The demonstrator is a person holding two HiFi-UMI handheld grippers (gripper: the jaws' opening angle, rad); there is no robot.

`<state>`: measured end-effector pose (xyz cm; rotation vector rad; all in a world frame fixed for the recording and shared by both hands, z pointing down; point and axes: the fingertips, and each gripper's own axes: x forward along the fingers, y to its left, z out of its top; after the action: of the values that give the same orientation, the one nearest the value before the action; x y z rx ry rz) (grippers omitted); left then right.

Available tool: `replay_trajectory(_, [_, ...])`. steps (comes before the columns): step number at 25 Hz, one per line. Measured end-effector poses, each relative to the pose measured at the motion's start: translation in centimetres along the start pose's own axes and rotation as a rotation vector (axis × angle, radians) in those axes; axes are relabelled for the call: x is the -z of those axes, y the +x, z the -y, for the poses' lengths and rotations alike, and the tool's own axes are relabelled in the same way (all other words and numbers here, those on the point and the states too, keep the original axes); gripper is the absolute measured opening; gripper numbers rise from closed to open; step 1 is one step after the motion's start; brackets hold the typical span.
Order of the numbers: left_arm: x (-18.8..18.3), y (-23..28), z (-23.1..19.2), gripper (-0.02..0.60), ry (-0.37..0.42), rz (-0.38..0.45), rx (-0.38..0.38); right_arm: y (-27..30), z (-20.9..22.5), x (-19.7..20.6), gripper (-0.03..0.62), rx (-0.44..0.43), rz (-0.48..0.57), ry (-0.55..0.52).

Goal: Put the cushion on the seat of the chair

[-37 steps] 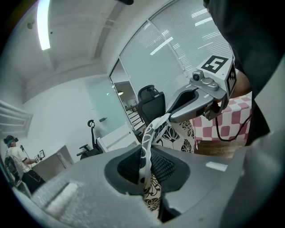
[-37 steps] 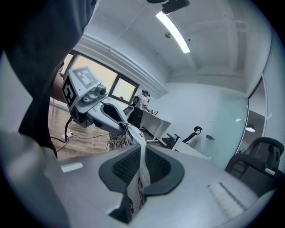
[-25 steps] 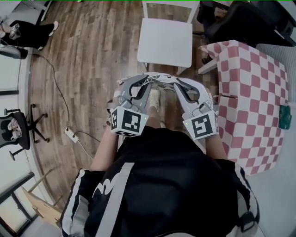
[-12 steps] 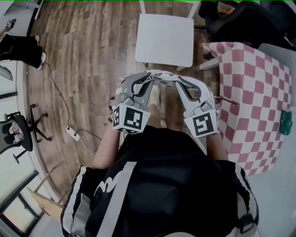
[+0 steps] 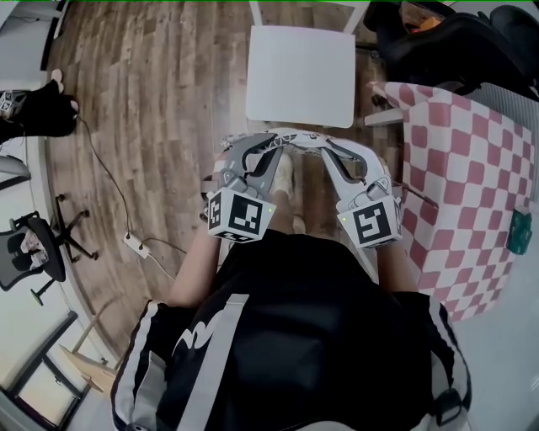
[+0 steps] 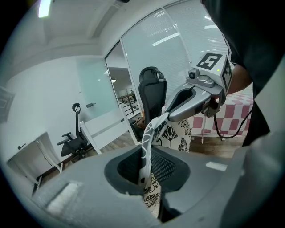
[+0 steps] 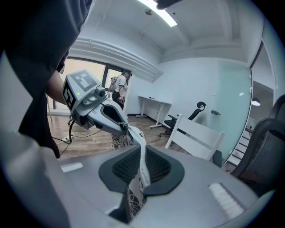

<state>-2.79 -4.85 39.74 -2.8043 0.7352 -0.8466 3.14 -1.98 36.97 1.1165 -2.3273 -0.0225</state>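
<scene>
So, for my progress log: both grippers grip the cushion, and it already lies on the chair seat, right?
No. The left gripper and right gripper do grip the cushion, but it hangs before the chair, whose seat is bare, as the head view shows.

Figure: room and furnishings. A wood-plank floor point(image 5: 160, 126) is running beneath the scene. A red-and-white checked tablecloth point(image 5: 472, 185) is covering the table at right. One black office chair point(image 5: 446, 38) is standing beyond it, and another point(image 5: 34, 252) at far left. A white power strip point(image 5: 135, 245) is lying on the floor, its cable point(image 5: 108, 168) trailing away. Glass partitions point(image 6: 178, 58) are enclosing the room, and ceiling strip lights point(image 7: 162, 13) are shining on white walls point(image 7: 196, 84).
</scene>
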Motion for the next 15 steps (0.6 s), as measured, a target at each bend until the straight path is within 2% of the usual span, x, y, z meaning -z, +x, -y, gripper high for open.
replay_trajectory(10, [1.2, 3.5, -2.7, 0.035, -0.008, -0.020, 0.067, 3.3, 2.2, 1.6, 0.026, -0.010, -0.082, 0.049])
replay_trajectory(15, [1.9, 5.6, -3.9, 0.035, -0.014, -0.028, 0.100, 4.9, 3.7, 2.9, 0.026, -0.010, -0.099, 0.021])
